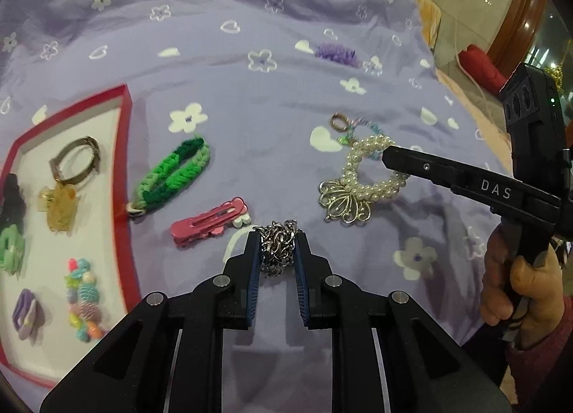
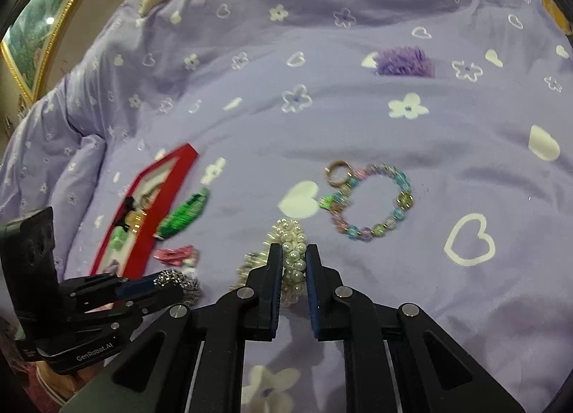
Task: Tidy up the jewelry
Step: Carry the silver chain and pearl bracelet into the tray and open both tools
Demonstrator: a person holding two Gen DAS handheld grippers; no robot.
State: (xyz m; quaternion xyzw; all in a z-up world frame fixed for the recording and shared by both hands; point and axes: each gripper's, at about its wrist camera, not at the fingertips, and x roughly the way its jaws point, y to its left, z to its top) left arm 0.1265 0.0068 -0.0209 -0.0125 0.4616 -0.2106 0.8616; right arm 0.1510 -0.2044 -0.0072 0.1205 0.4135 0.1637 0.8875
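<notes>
My left gripper [image 1: 277, 244] is shut on a bunched silver chain [image 1: 279, 239], also seen in the right wrist view [image 2: 177, 280]. My right gripper [image 2: 293, 251] is shut on a pearl bracelet [image 2: 292, 237] with a silver butterfly charm [image 1: 340, 201]; its finger [image 1: 412, 166] lies over the pearls. A red-rimmed white tray [image 1: 123, 148] at the left holds a metal ring, an amber clip, a beaded piece and small clips. A green knitted band [image 1: 172, 173], a pink hair clip [image 1: 207, 221], and a pastel bead bracelet [image 2: 372, 201] with a ring lie on the cloth.
Everything lies on a lilac bedspread [image 1: 250, 97] with white flowers and hearts. A fuzzy purple hair tie [image 2: 404, 62] lies farther back. The bed's edge and a red object [image 1: 480, 65] are at the right. A gold-framed picture [image 2: 32, 40] stands at far left.
</notes>
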